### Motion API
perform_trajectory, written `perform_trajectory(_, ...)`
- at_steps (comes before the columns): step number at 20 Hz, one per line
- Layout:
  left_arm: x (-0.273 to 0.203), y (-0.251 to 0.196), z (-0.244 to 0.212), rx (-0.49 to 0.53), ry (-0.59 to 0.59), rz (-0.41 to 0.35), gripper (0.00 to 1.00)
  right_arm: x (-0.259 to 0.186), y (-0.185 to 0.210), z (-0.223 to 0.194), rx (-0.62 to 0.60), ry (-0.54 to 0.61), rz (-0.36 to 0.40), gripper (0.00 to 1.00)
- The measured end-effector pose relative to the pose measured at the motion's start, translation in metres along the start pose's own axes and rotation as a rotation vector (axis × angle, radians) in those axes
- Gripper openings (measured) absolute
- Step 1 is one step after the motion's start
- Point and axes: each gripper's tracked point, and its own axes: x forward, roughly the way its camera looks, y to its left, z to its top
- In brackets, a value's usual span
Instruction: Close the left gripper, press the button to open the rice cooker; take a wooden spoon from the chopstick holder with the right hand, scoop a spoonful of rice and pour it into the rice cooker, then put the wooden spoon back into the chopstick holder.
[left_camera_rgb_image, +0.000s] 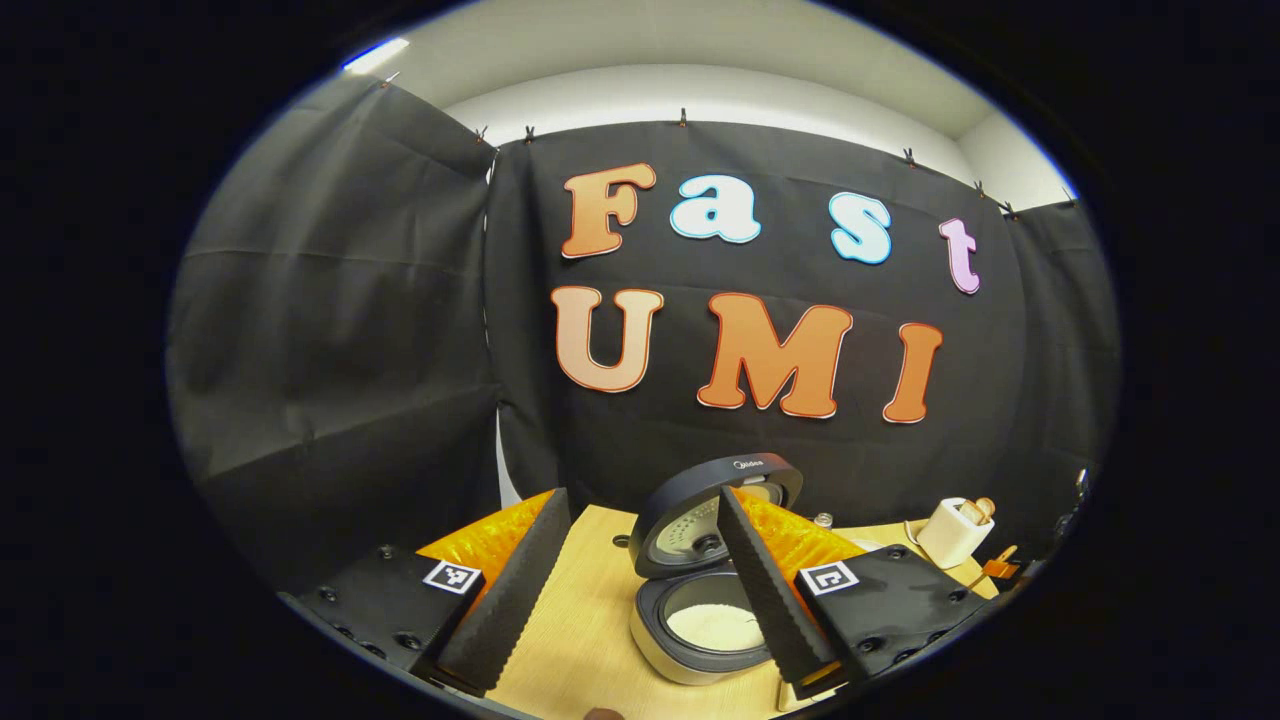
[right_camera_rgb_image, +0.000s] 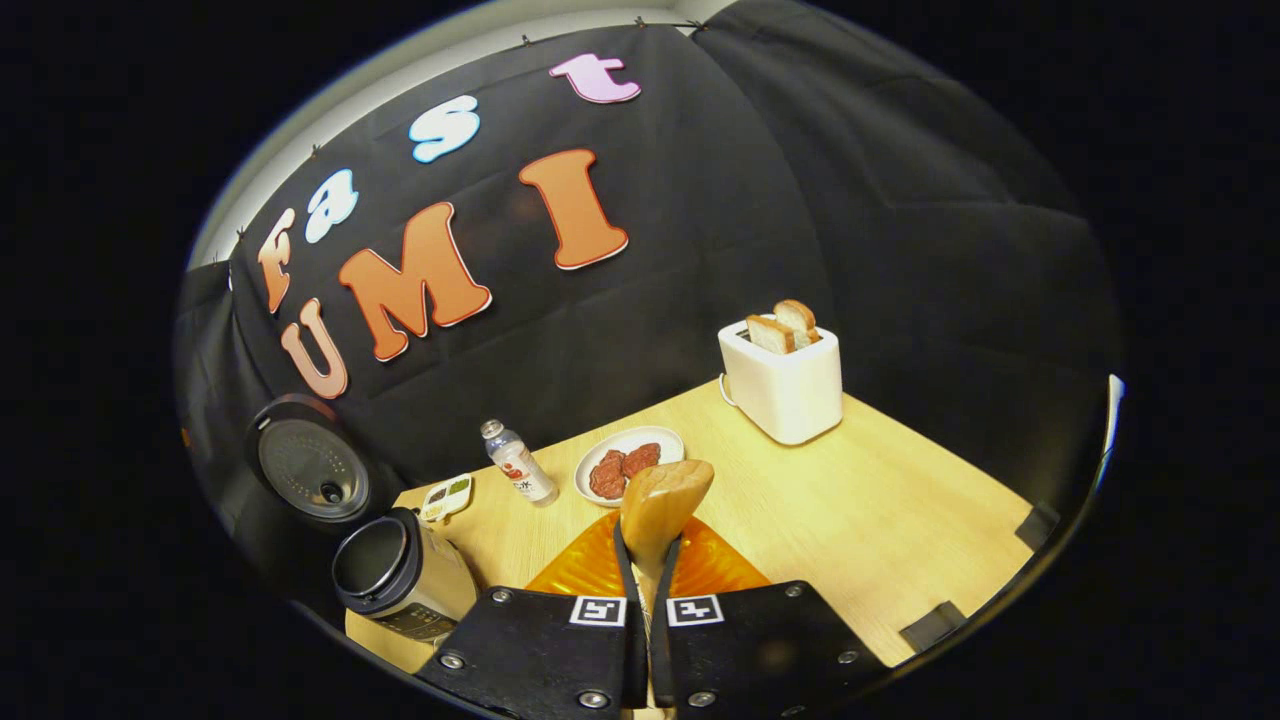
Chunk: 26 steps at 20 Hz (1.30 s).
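In the left gripper view, the left gripper (left_camera_rgb_image: 640, 570) hangs over the wooden surface (left_camera_rgb_image: 575, 640) with its 2 fingers spread wide and nothing between them. Just ahead stands the rice cooker (left_camera_rgb_image: 700, 625), its lid (left_camera_rgb_image: 715, 512) swung up and back, and white rice lies in the inner pot. The right-hand finger (left_camera_rgb_image: 765, 585) crosses in front of the cooker and hides part of its rim and lid. Farther off to the right, near the surface's edge, stands a white toaster (left_camera_rgb_image: 950, 533) with bread in it.

In the right gripper view, the right gripper (right_camera_rgb_image: 648, 560) has its 2 fingers drawn close together, clamping the handle of the wooden spoon (right_camera_rgb_image: 662, 505), whose bowl sticks up past the fingertips. The spoon's bowl covers part of a plate (right_camera_rgb_image: 632, 462) carrying 2 reddish pieces of food. Beside the plate stands a small bottle (right_camera_rgb_image: 515, 470), and left of that lies a small flat tray (right_camera_rgb_image: 447, 497). The rice cooker (right_camera_rgb_image: 400, 575) sits at lower left with its lid (right_camera_rgb_image: 310, 470) upright behind it. The toaster (right_camera_rgb_image: 782, 385) with 2 slices of bread (right_camera_rgb_image: 783, 327) stands well apart at the back.
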Motion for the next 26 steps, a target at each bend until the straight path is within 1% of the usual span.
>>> perform_trajectory(5,0.000,0.005,-0.002,0.035,0.012,0.012,1.00,0.018,0.001,-0.033,0.038,0.052,0.003,0.01)
perform_trajectory(7,-0.001,0.001,-0.008,0.030,0.038,-0.006,1.00,0.022,-0.003,-0.038,0.043,0.053,-0.007,0.01)
perform_trajectory(9,0.000,0.007,-0.011,0.025,0.049,0.005,1.00,0.025,-0.007,-0.042,0.049,0.054,-0.016,0.01)
perform_trajectory(12,0.003,0.002,-0.016,0.020,0.055,-0.012,1.00,0.021,-0.001,-0.047,0.040,0.058,0.018,0.03)
perform_trajectory(15,0.002,-0.002,-0.016,0.018,0.053,-0.027,1.00,0.019,-0.006,-0.046,0.022,0.086,-0.014,0.14)
perform_trajectory(17,0.003,-0.004,-0.012,0.018,0.047,-0.036,1.00,0.014,-0.017,-0.043,-0.005,0.102,-0.073,0.20)
perform_trajectory(18,0.003,-0.004,-0.010,0.018,0.043,-0.038,1.00,0.010,-0.026,-0.039,-0.020,0.098,-0.103,0.13)
perform_trajectory(19,0.002,-0.004,-0.007,0.015,0.037,-0.039,1.00,0.007,-0.030,-0.033,-0.029,0.095,-0.121,0.46)
perform_trajectory(20,0.003,-0.004,-0.004,0.011,0.031,-0.041,1.00,0.001,-0.035,-0.029,-0.037,0.094,-0.136,0.43)
perform_trajectory(22,0.005,-0.007,-0.001,0.004,0.022,-0.046,1.00,-0.008,-0.044,-0.014,-0.067,0.070,-0.178,0.96)
perform_trajectory(24,0.010,-0.010,0.004,-0.004,0.016,-0.049,1.00,-0.019,-0.049,0.006,-0.107,0.031,-0.203,0.95)
perform_trajectory(26,0.016,-0.015,0.013,0.000,0.008,-0.044,1.00,-0.030,-0.044,0.026,-0.133,0.008,-0.200,0.95)
